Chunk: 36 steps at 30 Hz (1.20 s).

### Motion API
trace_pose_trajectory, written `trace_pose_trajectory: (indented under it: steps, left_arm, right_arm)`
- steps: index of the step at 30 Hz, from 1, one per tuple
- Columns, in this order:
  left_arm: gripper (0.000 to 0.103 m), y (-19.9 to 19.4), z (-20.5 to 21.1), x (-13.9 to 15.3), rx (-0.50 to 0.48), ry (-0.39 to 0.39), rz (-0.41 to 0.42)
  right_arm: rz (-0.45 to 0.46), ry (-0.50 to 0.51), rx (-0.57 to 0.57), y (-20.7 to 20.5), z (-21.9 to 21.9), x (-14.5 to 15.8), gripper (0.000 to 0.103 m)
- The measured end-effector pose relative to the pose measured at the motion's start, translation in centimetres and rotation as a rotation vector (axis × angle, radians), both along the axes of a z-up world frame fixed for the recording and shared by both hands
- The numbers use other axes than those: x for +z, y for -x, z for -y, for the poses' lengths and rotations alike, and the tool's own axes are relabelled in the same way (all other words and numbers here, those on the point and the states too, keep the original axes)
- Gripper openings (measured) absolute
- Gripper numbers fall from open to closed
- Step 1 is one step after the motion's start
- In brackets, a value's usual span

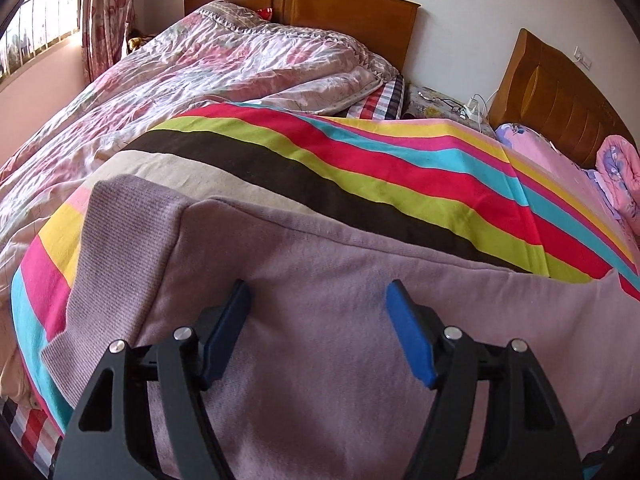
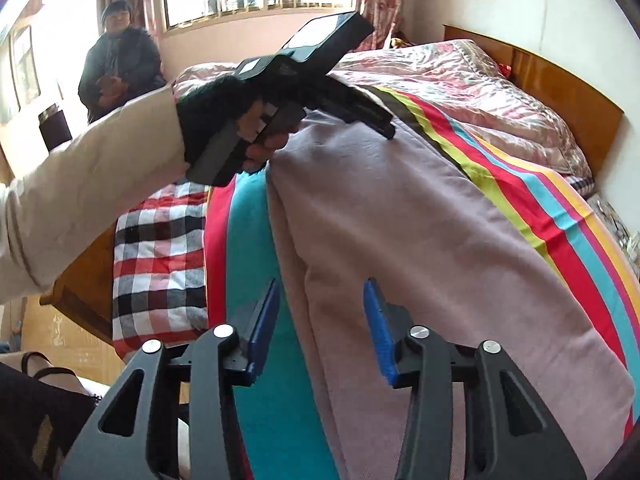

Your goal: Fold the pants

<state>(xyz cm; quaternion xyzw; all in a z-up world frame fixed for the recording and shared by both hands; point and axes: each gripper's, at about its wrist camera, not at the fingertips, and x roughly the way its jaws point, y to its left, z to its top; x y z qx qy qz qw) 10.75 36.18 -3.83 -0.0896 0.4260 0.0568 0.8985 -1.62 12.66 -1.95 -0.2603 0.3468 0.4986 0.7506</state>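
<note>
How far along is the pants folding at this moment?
The mauve knit pants already lie doubled lengthwise on the striped bedspread. Both the left gripper and right gripper hang open above them, holding nothing. The crosswise folds look still undone.

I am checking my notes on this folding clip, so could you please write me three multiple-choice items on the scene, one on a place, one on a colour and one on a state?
1. Where do the pants lie?
A. On the striped sheet
B. On the floor
C. On the headboard

2. What colour are the pants?
A. Dark green
B. Pale mauve
C. Orange

3. How do the jaws of the left gripper stand?
A. Shut on the waistband
B. Shut on nothing
C. Open, holding nothing

Answers:
1 A, the striped sheet shows all round the pants.
2 B, the fabric reads pale mauve in both views.
3 C, the blue pads stand apart above flat cloth.
</note>
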Motion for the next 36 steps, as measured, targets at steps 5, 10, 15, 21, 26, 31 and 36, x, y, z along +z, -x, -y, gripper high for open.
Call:
trace_pose_trajectory:
  steps: [5,10,15,21,26,31,36]
  left_arm:
    - [0.072,0.3,-0.1,-0.1,-0.014,0.015,0.014]
    - [0.074,0.3,0.0,-0.2,-0.026,0.02,0.025]
    - [0.075,0.5,0.0,-0.4,-0.048,0.023,0.041]
    - [0.075,0.8,-0.2,-0.4,-0.075,0.029,0.052]
    - [0.076,0.7,-0.1,-0.5,-0.074,0.028,0.055]
    - [0.076,0.8,0.0,-0.5,-0.074,0.028,0.056]
    - [0.076,0.7,0.0,-0.6,-0.084,0.027,0.057]
  right_arm:
    - [0.002,0.03,0.0,-0.5,-0.6,-1.4,0.025]
    - [0.116,0.084,0.04,0.8,-1.1,-1.8,0.023]
    - [0.015,0.017,0.022,-0.9,-0.4,-0.2,0.007]
    - [0.015,0.013,0.027,-1.8,-0.2,0.7,0.004]
    - [0.061,-0.004,0.075,-0.5,-1.9,1.0,0.088]
    - [0.037,0.016,0.056,-1.4,-3.5,0.1,0.041]
    - [0.059,0.057,0.059,-1.6,-4.2,-0.6,0.028]
